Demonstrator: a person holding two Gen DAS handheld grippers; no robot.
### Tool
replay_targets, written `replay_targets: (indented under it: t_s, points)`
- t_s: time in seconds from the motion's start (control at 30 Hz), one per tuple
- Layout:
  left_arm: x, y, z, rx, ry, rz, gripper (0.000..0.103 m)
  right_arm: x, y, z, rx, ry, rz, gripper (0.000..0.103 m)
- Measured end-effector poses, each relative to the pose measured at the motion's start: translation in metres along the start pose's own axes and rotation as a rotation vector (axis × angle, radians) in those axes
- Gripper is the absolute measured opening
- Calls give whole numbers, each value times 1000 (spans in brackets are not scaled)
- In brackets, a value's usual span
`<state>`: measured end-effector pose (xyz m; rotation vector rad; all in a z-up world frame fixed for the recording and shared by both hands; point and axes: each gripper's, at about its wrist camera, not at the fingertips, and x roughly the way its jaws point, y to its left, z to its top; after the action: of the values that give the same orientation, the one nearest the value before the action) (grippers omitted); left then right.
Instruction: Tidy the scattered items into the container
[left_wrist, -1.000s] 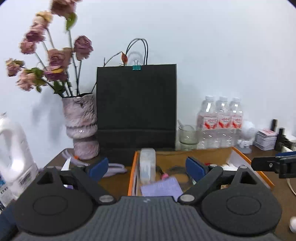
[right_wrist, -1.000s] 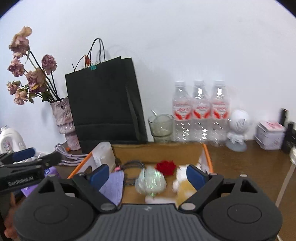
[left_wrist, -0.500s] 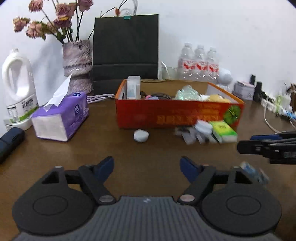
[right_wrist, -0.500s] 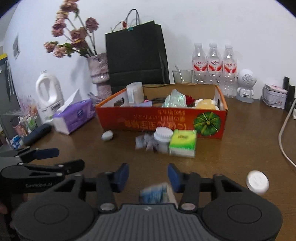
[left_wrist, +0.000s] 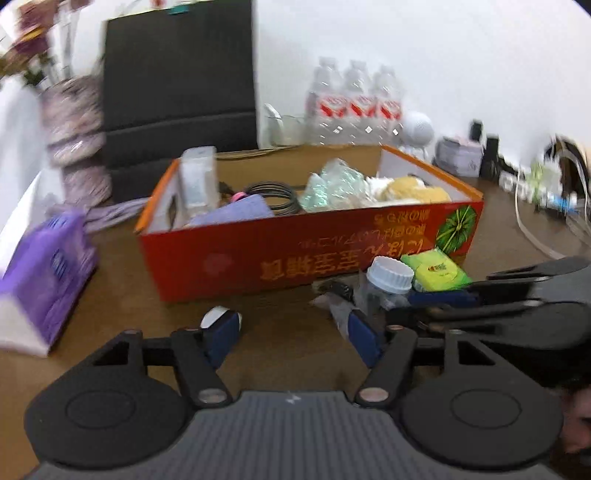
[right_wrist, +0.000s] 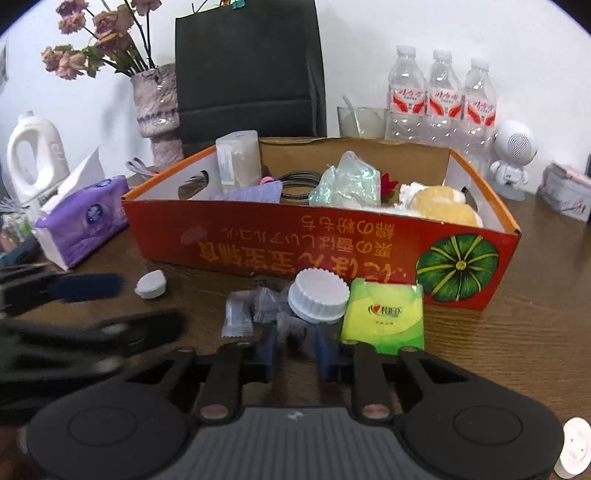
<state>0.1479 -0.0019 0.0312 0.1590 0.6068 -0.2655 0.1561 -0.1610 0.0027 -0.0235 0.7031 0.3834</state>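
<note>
An orange cardboard box (right_wrist: 258, 240) holding several items stands mid-table. Before it lie a white-capped jar (right_wrist: 317, 299), a green tissue pack (right_wrist: 384, 317), clear sachets (right_wrist: 238, 314) and a small white pebble-like piece (right_wrist: 151, 284). My right gripper (right_wrist: 295, 349) is low over the table, its jaws closing around a grey sachet (right_wrist: 291, 330); the pads do not visibly press on it. My left gripper (left_wrist: 291, 332) is also closing, with nothing between its pads. The white piece (left_wrist: 212, 315) lies just beyond its left fingertip. The right gripper (left_wrist: 443, 299) reaches in beside it.
A purple tissue pack (right_wrist: 85, 229) and a white jug (right_wrist: 37, 158) stand left of the box. Behind it are a vase of dried flowers (right_wrist: 159, 107), a black paper bag (right_wrist: 251, 74), three water bottles (right_wrist: 443, 99) and a white figurine (right_wrist: 513, 155). A white disc (right_wrist: 574, 450) lies front right.
Both grippers have come down from above the box to the table in front of it. Both sets of jaws have narrowed, the right far more, now around a sachet.
</note>
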Motion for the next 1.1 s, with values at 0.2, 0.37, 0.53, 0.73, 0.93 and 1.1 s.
replay_targets:
  t_s: [0.2,0.37,0.53,0.73,0.93,1.1]
  points:
    - [30,-16,12,51,16,-45,57,-18,-29,-9,84,-42,31,16]
    - [37,-11,7,59,41,-156,25,-24,-46,-11,164,-83,21,15]
    - [35,-11,3,53,24,-155,23,-21,-41,-12,146,-76,33,15]
    - [33,-4,6,-24,38,-135,16,-22,-41,-13,144,-87,35,15]
    - [21,-9,10,8,-25,-111,16,-27,-41,-11,137,-118,3,14]
    - [1,-12,19,6,-94,-82,16,-42,-35,-8,105,-206,-18,13]
